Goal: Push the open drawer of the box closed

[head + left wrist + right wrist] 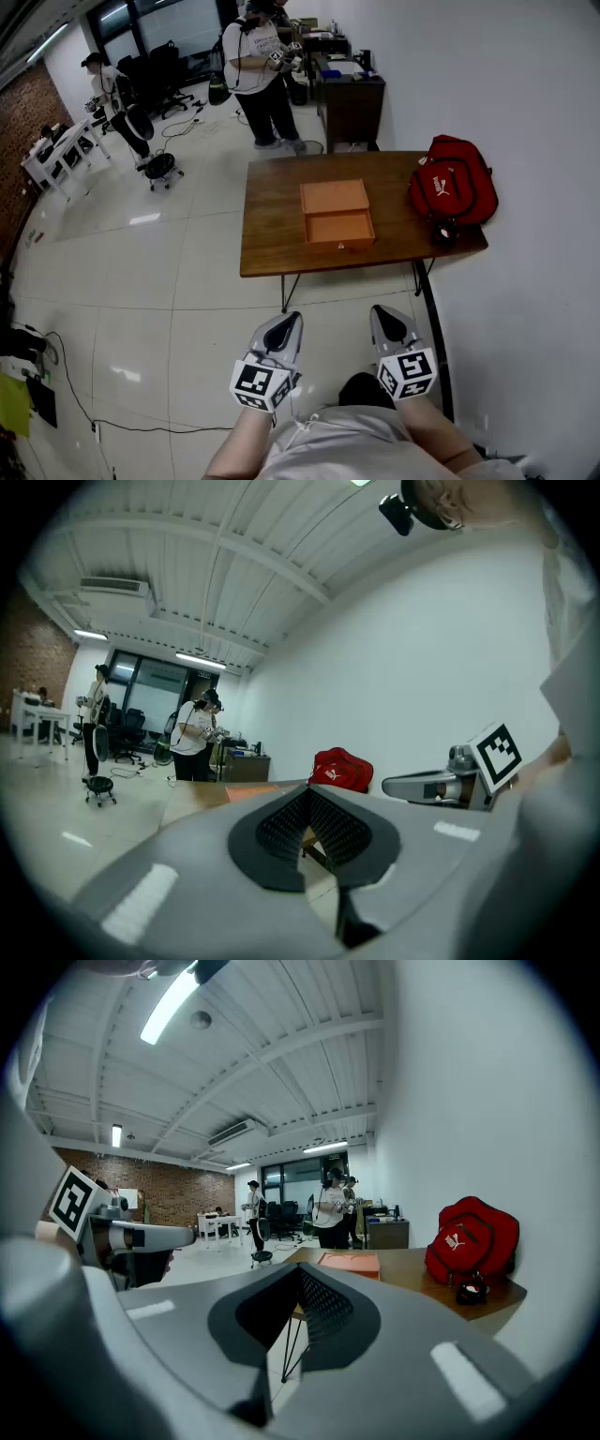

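An orange box lies flat on a brown wooden table. Its drawer is pulled out toward me, and I can see into it. Both grippers hang well short of the table, over the floor, close to my body. The left gripper and the right gripper point at the table, jaws together and holding nothing. In the left gripper view the box is a thin orange strip above the pads. The right gripper view has the box farther off, above its pads.
A red backpack sits on the table's right end beside the white wall. Behind the table stand a dark cabinet and a person. Office chairs and a white desk are at far left. Cables trail on the floor.
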`<state>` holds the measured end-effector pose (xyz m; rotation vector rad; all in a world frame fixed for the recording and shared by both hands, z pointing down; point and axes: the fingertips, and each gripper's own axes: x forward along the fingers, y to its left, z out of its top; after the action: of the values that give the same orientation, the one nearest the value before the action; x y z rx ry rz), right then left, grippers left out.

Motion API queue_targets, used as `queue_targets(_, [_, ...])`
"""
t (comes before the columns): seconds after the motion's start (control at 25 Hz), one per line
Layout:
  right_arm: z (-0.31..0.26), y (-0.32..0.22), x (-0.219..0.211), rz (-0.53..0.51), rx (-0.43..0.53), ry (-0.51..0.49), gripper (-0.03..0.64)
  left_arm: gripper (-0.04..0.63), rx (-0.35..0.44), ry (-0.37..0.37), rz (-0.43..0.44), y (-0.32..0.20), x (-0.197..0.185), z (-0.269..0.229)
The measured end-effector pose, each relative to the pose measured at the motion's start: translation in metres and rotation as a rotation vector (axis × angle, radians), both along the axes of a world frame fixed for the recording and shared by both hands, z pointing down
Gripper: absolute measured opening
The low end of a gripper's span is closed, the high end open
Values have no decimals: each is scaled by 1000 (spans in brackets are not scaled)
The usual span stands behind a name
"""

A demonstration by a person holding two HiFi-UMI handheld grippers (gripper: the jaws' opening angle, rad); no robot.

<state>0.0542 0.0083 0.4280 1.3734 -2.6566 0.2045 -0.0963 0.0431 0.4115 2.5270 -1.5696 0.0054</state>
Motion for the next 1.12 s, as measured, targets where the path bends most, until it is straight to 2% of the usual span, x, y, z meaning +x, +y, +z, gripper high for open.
queue_targets(0.16, [-4, -20, -2, 4, 16, 20, 6, 6, 8, 22, -6, -16, -9, -4])
queue_targets(0.36, [3, -51, -6, 6, -13, 2, 6, 6, -25, 18, -18, -43, -14, 14])
queue_targets(0.72, [57, -160, -14, -36, -129, 41, 6, 5, -106, -48, -37, -154, -18, 64])
queue_targets(0.92, [94, -210, -20, -85, -239, 72, 6, 6, -206, -55, -39, -212, -5, 102])
queue_targets(1.12, [163, -249, -16, -100, -348, 145, 6, 6, -333, -46, -28, -255, 6, 163])
